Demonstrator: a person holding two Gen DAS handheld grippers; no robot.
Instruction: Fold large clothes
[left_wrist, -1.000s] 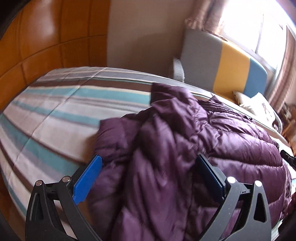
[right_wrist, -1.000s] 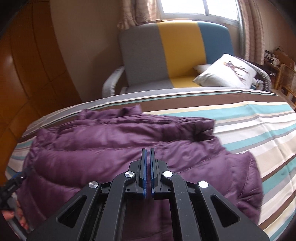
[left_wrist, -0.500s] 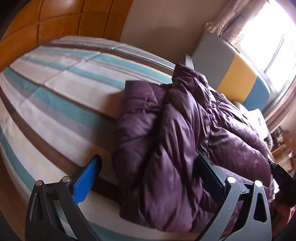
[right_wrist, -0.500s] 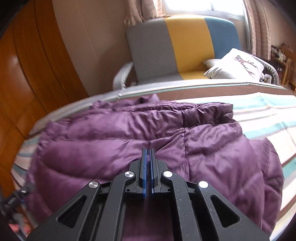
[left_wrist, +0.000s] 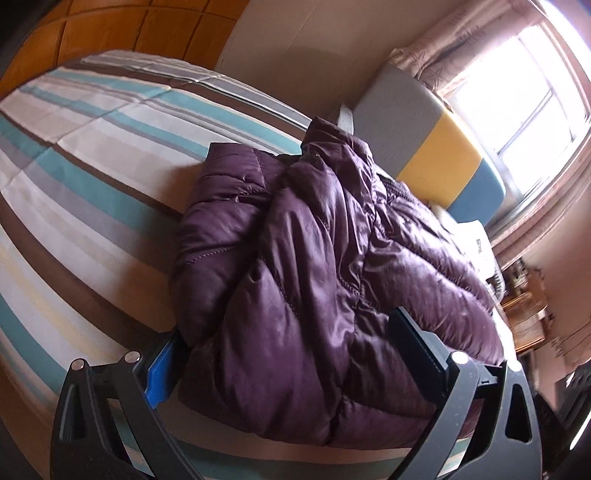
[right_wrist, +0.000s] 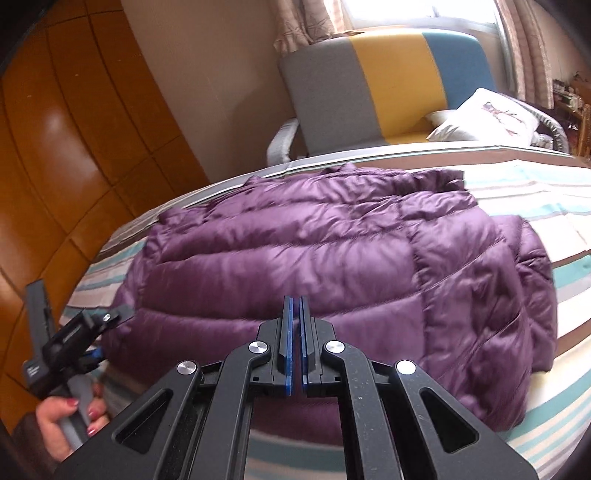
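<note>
A purple puffer jacket (left_wrist: 314, 266) lies folded on the striped bed (left_wrist: 85, 155); it also fills the middle of the right wrist view (right_wrist: 317, 258). My left gripper (left_wrist: 291, 354) is open, its jaws wide apart around the jacket's near left corner, low at the bed's edge. In the right wrist view the left gripper (right_wrist: 92, 332) shows at the jacket's left end, held by a hand. My right gripper (right_wrist: 295, 325) is shut with nothing between its pads, just above the jacket's near edge.
A grey, yellow and blue armchair (right_wrist: 388, 81) stands beyond the bed with a white cushion (right_wrist: 484, 118) on it. A wooden panelled wall (right_wrist: 66, 140) runs along the left. A bright window (left_wrist: 517, 88) and curtains are behind the chair.
My left gripper has dropped lower and closer, so its jaws now straddle the jacket's corner. My right gripper has drawn back and risen a little, staying shut. The jacket lies flatter.
</note>
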